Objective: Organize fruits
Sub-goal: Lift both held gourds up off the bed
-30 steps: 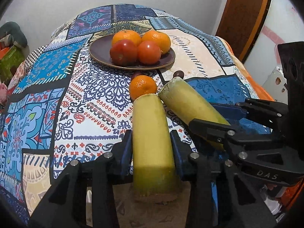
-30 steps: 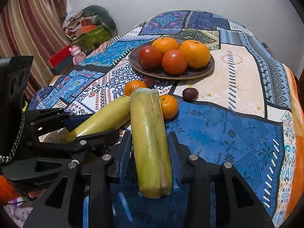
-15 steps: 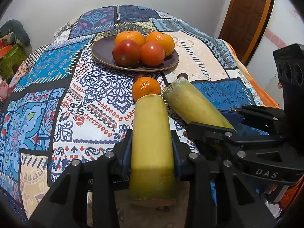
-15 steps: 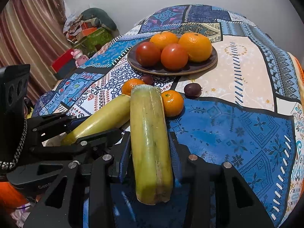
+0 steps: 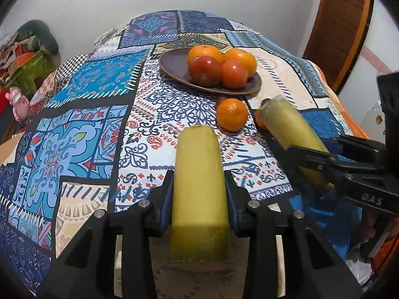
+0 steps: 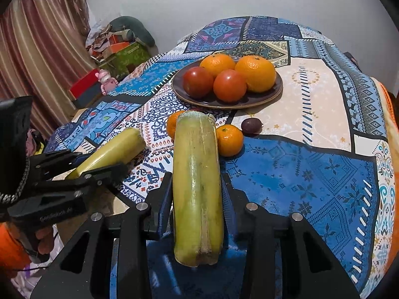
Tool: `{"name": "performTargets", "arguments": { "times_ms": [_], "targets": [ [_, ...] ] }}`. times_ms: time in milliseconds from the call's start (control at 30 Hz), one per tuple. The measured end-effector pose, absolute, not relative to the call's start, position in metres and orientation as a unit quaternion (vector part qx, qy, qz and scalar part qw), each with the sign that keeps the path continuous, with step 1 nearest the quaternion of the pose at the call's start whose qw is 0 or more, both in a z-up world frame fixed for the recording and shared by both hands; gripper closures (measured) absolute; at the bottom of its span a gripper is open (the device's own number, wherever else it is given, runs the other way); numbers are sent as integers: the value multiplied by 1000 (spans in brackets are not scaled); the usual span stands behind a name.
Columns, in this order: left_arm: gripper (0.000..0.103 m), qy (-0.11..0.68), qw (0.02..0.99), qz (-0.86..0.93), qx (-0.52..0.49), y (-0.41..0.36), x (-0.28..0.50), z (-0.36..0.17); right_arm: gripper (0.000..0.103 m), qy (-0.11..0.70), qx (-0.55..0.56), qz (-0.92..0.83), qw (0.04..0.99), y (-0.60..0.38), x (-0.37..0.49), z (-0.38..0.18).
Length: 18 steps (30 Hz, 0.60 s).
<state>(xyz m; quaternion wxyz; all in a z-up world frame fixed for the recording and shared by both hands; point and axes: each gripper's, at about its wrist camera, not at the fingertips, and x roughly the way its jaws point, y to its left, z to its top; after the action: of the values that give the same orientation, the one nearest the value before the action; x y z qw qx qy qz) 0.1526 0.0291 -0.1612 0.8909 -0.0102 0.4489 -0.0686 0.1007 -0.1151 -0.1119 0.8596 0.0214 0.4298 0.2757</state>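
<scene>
My left gripper [image 5: 198, 182] is shut on a yellow-green cut stalk piece [image 5: 199, 174], held above the near edge of the patchwork cloth. To its right, my right gripper [image 5: 314, 147] is shut on a second, similar piece [image 5: 294, 124]. In the right wrist view that piece [image 6: 197, 174] lies between the right gripper [image 6: 197, 182] pads, and the left gripper [image 6: 94, 160] holds its piece [image 6: 112, 149] at the left. A dark plate [image 5: 172, 67] [image 6: 249, 104] carries two oranges and two tomatoes. Two small tangerines [image 6: 229, 140] [image 5: 232, 117] lie in front of it.
A dark round fruit [image 6: 251, 125] lies on the cloth by the tangerines. The patchwork cloth [image 5: 87, 129] covers the whole surface and drops off at the near edge. Boxes and a pink toy [image 6: 107, 79] sit at the left, a wooden door [image 5: 336, 30] at the right.
The left gripper has drawn back and to the left with its piece, so the gap to the tangerine and to the other piece has widened. The right gripper has hardly moved.
</scene>
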Motion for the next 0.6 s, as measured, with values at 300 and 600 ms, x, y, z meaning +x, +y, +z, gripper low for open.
{"name": "performTargets", "arguments": {
  "times_ms": [300,600],
  "targets": [
    [66,445,893,-65,-12,21,165,-167,69,425,31,275,862,-120,101,-109],
    [66,445,893,-61,-2,16,167,-164,69,422,38,270,865,-124,104,-103]
  ]
}}
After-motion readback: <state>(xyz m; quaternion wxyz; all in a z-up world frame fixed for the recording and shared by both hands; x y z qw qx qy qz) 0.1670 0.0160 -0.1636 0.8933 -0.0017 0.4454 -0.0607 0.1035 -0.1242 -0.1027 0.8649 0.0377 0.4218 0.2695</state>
